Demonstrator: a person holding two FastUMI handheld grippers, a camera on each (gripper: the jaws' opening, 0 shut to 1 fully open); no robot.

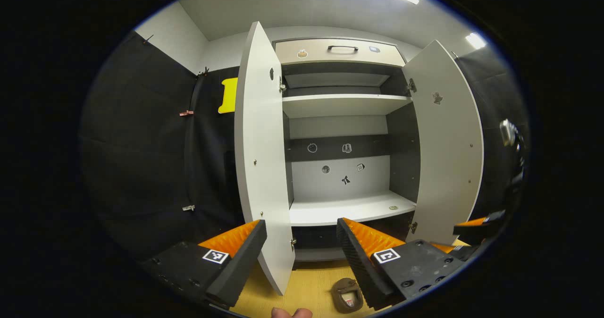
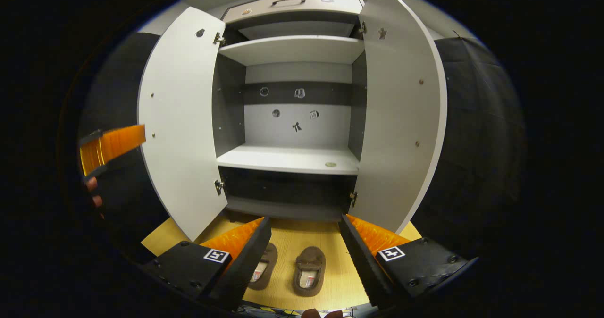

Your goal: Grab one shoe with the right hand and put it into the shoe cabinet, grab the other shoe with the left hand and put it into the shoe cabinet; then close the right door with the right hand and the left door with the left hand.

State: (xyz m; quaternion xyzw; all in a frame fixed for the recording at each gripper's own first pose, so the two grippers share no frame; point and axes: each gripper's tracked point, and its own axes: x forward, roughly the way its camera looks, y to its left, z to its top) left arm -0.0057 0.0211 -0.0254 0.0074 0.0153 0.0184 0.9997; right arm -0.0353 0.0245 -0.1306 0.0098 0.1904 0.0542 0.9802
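Two shoes point(image 2: 309, 271) lie between open right tongs point(image 2: 304, 242).

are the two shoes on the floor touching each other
Apart. The right gripper view shows the left shoe and the right shoe side by side on the yellow floor, with a plain strip of floor between them.

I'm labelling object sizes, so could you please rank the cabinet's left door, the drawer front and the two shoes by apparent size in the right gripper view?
1. Left door, largest.
2. Drawer front.
3. The two shoes, left shoe and right shoe: alike; the left is partly hidden, so unranked.
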